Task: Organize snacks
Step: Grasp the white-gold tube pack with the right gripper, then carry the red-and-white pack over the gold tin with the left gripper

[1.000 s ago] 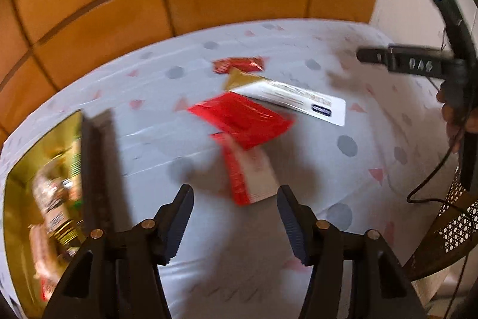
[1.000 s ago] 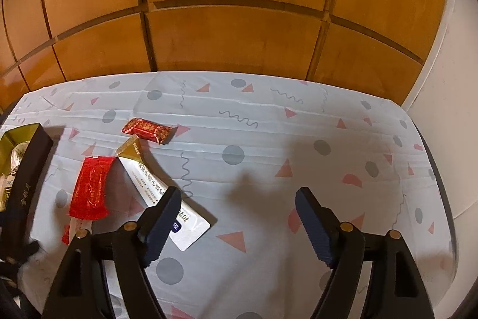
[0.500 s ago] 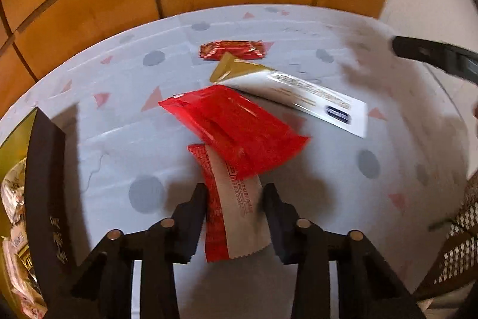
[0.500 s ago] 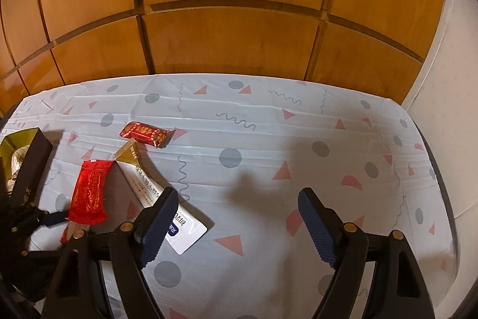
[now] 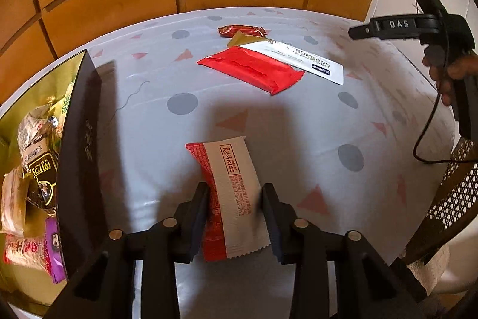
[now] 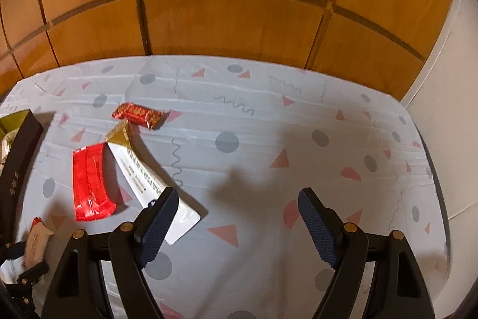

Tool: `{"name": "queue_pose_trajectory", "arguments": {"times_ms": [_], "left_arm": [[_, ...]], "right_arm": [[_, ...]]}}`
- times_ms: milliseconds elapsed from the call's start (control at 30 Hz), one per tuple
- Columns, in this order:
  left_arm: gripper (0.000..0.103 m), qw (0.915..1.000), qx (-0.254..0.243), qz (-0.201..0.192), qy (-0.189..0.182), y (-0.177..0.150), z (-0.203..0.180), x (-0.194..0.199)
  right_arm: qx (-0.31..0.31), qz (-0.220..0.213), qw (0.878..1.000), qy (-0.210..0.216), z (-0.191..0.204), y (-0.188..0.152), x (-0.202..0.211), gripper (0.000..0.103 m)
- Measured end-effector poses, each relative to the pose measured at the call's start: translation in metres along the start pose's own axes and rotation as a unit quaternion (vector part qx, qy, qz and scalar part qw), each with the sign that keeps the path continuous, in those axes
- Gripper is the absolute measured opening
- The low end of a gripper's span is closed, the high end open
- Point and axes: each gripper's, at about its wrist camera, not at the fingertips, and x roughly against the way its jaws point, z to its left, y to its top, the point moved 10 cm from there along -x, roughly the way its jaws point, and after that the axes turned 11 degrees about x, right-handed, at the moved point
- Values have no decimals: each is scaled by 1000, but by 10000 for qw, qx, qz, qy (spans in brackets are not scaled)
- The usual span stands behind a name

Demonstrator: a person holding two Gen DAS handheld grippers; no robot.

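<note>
Now the left gripper (image 5: 234, 199) is clamping the red-and-white foil snack packet (image 5: 230, 196), its jaws having just closed, holding it clear of the red wrapper it lay under, beside the dark gold-lined box (image 5: 78, 157); the right gripper (image 6: 239, 220) is waiting open-jawed, empty.

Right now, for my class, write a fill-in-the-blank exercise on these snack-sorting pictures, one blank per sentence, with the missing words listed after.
1. The left gripper is shut on a red and ____ snack packet.
2. The right gripper is ____, with nothing between its jaws.
3. The plain red packet lies beside a long ____ sachet with a gold end.
4. The dark box with a gold lining already holds several ____.

Missing words: white; open; white; snacks
</note>
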Motion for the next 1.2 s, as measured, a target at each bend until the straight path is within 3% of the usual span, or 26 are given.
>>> {"name": "queue_pose_trajectory", "arguments": {"times_ms": [300, 467, 667, 700, 733, 800, 867, 933, 1200], "left_arm": [[37, 9998, -36, -180, -77, -1, 0, 0], [37, 9997, 36, -176, -171, 0, 1, 1], [37, 9995, 76, -199, -235, 0, 1, 2], [38, 9995, 83, -203, -239, 0, 1, 2], [38, 9994, 93, -204, -247, 0, 1, 2], [38, 9993, 127, -204, -276, 0, 1, 3], [38, 9992, 147, -212, -289, 0, 1, 3], [38, 9992, 169, -218, -286, 0, 2, 3], [39, 9993, 214, -230, -197, 1, 4, 2]], "right_arm": [[300, 299, 9946, 946, 56, -1, -9, 78], [836, 350, 9902, 1065, 90, 24, -25, 74], [1257, 769, 9843, 976, 111, 38, -67, 67], [1256, 912, 9813, 1138, 117, 35, -75, 66], [1286, 996, 9792, 1214, 121, 31, -79, 59], [1321, 962, 9771, 1367, 124, 28, -78, 34], [1365, 1008, 9762, 1347, 122, 25, -73, 25], [1523, 1092, 9757, 1135, 113, 13, -68, 24], [1142, 1302, 9751, 1383, 98, -49, -35, 30]]}}
